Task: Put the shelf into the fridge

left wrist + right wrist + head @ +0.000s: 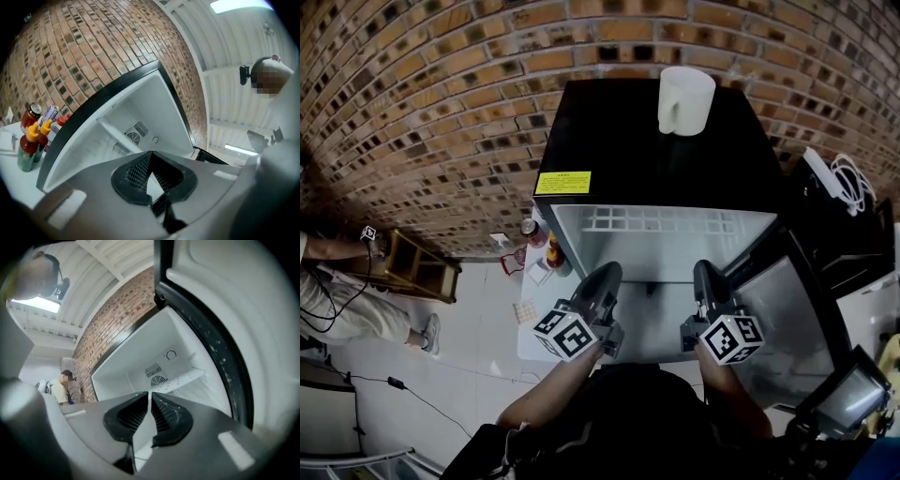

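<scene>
A black mini fridge [656, 141] stands open before me, its door [787, 309] swung out to the right. A white grid shelf [666, 222] lies level inside the white cabinet; it also shows as a ledge across the cabinet in the left gripper view [117, 133] and in the right gripper view [185, 378]. Both grippers hover in front of the opening, apart from the shelf. My left gripper [602, 279] [150, 155] is shut with nothing between its ribbed pads. My right gripper [706, 278] [150, 394] is shut too, only a hairline gap between its tips, and holds nothing.
A white jug [684, 100] sits on top of the fridge. Sauce bottles and a can [534, 234] [33, 133] crowd a white table at the fridge's left. A wooden stool [412, 267] and a seated person [337, 300] are further left. A power strip [825, 178] lies at right.
</scene>
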The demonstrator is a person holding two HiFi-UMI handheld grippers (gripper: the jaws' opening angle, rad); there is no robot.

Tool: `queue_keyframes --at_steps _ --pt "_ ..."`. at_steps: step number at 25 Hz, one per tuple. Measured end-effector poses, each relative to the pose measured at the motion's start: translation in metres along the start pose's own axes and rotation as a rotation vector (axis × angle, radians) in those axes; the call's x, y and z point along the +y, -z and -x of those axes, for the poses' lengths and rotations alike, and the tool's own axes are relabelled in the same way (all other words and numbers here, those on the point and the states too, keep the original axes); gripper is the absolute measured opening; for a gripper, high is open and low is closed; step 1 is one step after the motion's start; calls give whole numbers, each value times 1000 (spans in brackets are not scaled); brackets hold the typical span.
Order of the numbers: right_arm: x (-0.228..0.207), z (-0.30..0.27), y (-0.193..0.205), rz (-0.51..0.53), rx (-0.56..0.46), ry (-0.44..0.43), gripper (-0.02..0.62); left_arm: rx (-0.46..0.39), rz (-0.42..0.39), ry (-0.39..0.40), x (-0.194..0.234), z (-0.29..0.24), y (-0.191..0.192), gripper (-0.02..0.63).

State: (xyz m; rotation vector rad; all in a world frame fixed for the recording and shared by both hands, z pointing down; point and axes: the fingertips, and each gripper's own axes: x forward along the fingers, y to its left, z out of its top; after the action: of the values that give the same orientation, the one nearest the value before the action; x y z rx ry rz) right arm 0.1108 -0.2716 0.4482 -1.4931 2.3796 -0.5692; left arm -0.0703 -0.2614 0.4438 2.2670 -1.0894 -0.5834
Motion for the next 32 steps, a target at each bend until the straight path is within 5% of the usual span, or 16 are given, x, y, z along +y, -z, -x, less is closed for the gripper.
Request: queue_keyframes --at_steps 5,11,17,23,26,32 --pt "9 15 6 38 18 -29 8 41 -112 -57 7 21 5 0" --pt "19 26 5 112 55 -78 6 82 -256 -29 -13 34 5 0" --pt "34 31 -3 214 67 -160 8 119 -306 -9 -24 42 9 0" --pt "37 33 -2 222 143 -221 6 170 -537 8 -48 45 7 0" --pt "37 36 -3 204 156 -249 8 168 -601 -65 -47 48 1 0" --pt "40 41 4 204 182 -308 6 146 -547 -147 -49 60 -8 0"
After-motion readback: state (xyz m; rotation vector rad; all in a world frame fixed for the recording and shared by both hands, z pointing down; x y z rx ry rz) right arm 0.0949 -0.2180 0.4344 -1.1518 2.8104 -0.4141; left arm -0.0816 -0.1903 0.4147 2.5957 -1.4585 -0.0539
